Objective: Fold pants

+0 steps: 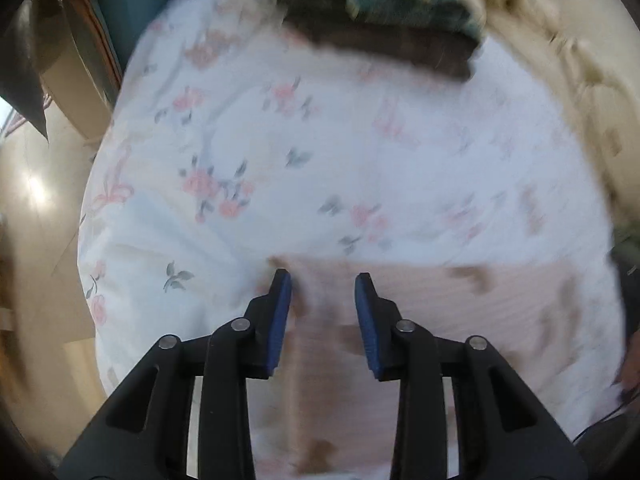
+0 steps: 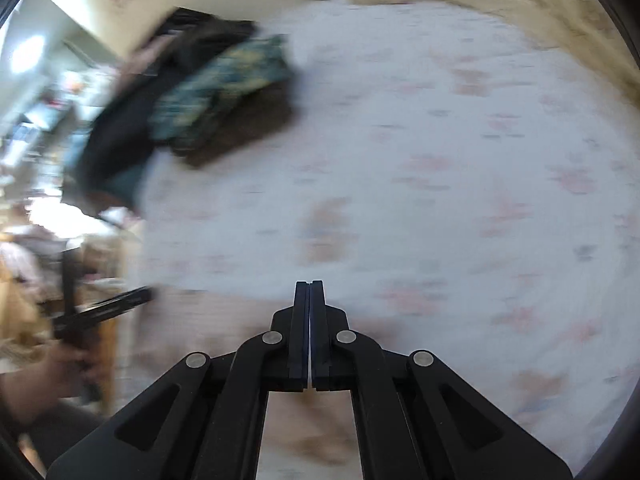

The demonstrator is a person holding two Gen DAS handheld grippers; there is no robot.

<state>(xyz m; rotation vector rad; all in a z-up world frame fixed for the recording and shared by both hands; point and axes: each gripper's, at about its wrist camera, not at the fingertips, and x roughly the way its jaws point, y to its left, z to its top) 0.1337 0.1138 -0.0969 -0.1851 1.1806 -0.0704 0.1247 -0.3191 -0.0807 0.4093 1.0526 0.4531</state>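
Observation:
Pale pink pants with brown patches [image 1: 420,320] lie flat on a white floral bedsheet [image 1: 320,140], at the near edge of the bed. My left gripper [image 1: 323,280] is open and hovers just above the pants, jaws apart over the fabric, holding nothing. In the right wrist view the pants [image 2: 224,320] lie blurred under and left of my right gripper [image 2: 310,286], which is shut with its jaws pressed together and nothing visible between them. The left gripper [image 2: 120,304] shows at the left of that view.
A pile of dark and teal patterned clothes [image 1: 380,12] sits at the far side of the bed, also in the right wrist view [image 2: 208,96]. A cream fluffy blanket [image 1: 560,60] lies along the right side. The floor and furniture [image 1: 40,200] are left of the bed.

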